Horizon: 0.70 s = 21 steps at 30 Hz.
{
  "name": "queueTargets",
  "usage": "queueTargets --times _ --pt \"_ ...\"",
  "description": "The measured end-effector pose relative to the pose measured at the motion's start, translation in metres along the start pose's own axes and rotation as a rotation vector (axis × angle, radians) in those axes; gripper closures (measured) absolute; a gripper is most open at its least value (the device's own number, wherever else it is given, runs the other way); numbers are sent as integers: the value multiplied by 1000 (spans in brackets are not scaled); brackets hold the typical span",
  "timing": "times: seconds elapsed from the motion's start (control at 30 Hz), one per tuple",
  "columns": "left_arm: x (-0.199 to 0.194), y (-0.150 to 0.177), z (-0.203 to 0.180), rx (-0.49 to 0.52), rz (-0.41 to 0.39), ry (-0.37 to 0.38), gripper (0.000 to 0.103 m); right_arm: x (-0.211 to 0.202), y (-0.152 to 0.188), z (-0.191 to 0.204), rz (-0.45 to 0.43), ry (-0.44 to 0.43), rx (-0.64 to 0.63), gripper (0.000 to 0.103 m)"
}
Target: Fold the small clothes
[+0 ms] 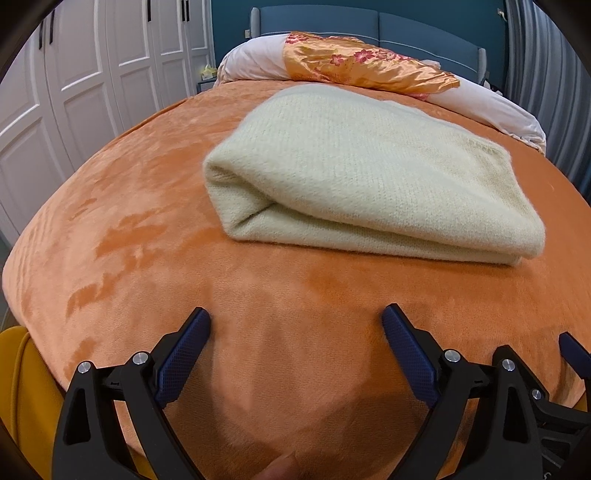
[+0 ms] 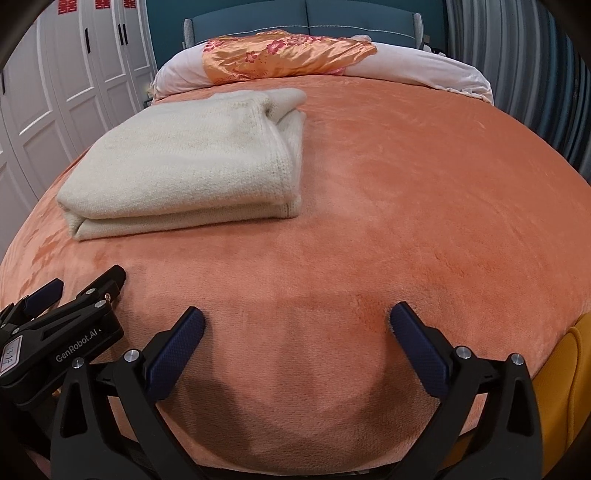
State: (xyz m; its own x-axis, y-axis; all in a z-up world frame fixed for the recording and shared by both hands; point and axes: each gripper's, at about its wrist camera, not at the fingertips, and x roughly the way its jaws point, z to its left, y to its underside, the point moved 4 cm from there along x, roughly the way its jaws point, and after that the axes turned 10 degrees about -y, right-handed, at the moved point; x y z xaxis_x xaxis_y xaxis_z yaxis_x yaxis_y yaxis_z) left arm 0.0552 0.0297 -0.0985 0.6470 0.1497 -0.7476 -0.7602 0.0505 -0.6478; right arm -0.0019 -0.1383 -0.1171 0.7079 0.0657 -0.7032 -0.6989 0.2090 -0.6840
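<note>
A cream knitted garment (image 1: 354, 173) lies folded into a thick rectangle on the orange bedspread (image 1: 147, 229). In the right wrist view the same garment (image 2: 192, 162) sits to the upper left. My left gripper (image 1: 295, 321) is open over bare bedspread, short of the garment's near fold, with nothing between its blue pads (image 1: 184, 354). My right gripper (image 2: 297, 317) is open wide over the bedspread (image 2: 406, 206), to the right of the garment and clear of it. The left gripper's body (image 2: 66, 317) shows at the lower left of the right wrist view.
A rolled white duvet (image 1: 491, 103) with an orange floral satin cover (image 1: 362, 62) lies across the head of the bed, before a blue headboard (image 1: 406, 26). White wardrobe doors (image 1: 74, 74) stand on the left. A yellow seat edge (image 2: 561, 369) borders the bed's near corner.
</note>
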Motion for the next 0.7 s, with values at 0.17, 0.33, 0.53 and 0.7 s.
queueTargets --times 0.17,0.33,0.53,0.7 --pt "-1 3 4 -16 6 -9 11 0 0 4 1 -16 -23 5" --pt "0 4 3 -30 -4 -23 9 2 0 5 9 -10 -22 5" --pt "-2 4 2 -17 3 -18 10 2 0 5 14 -9 -25 5" --pt "-1 6 3 -14 2 -24 10 3 3 4 16 -6 -29 5"
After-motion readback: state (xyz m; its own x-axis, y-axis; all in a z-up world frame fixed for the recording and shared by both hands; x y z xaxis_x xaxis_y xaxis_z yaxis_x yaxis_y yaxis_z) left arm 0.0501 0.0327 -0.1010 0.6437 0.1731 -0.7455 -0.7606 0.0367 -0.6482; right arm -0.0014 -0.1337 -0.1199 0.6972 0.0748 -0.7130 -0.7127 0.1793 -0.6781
